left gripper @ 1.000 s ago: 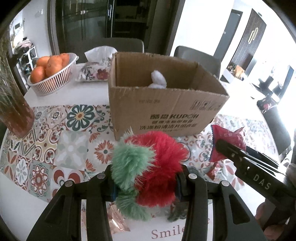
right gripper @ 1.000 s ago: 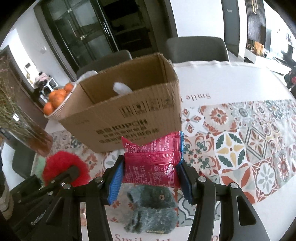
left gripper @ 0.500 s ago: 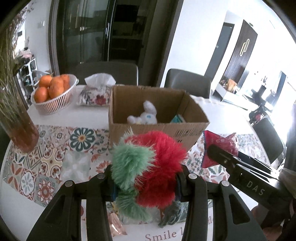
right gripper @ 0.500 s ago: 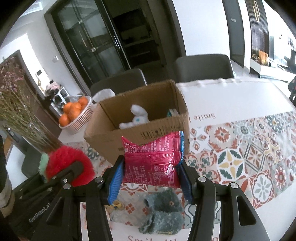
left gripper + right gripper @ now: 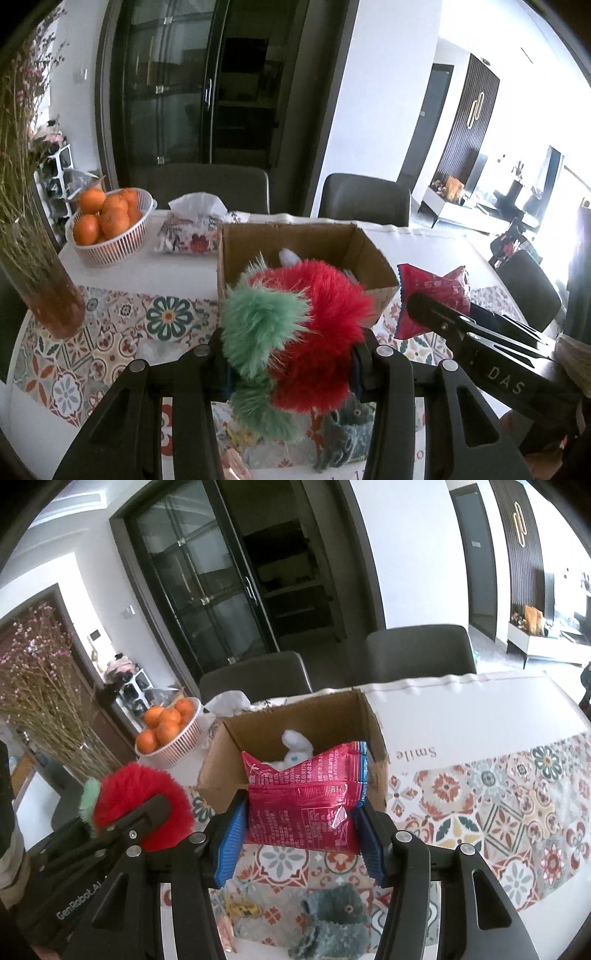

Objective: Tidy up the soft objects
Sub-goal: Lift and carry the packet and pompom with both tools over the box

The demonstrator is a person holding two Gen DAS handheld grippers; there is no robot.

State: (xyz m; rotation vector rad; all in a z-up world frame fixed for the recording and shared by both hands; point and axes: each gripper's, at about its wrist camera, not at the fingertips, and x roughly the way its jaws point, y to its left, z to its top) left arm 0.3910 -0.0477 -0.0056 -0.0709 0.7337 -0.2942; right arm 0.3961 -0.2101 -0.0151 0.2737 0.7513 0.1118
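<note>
My left gripper (image 5: 290,363) is shut on a fluffy red and green plush (image 5: 295,332), held up in front of an open cardboard box (image 5: 373,254). To its right, my right gripper (image 5: 301,834) is shut on a red snack packet (image 5: 304,805), also raised before the cardboard box (image 5: 218,771). A white plush rabbit (image 5: 295,744) lies inside the box. Below both grippers, a grey-green plush (image 5: 332,926) rests on the patterned table runner (image 5: 498,805), beside a clear wrapper with a small yellow item (image 5: 242,908). The left gripper with its red plush (image 5: 147,805) shows at the left of the right wrist view.
A white basket of oranges (image 5: 107,229) and a floral tissue box (image 5: 192,232) stand behind the box at the left. A vase of dried branches (image 5: 48,291) is at the table's left edge. Dark chairs (image 5: 364,199) line the far side.
Both grippers have risen with their loads and tilted up, so the box looks smaller and lower and its inside with the white rabbit came into view. Grips are unchanged.
</note>
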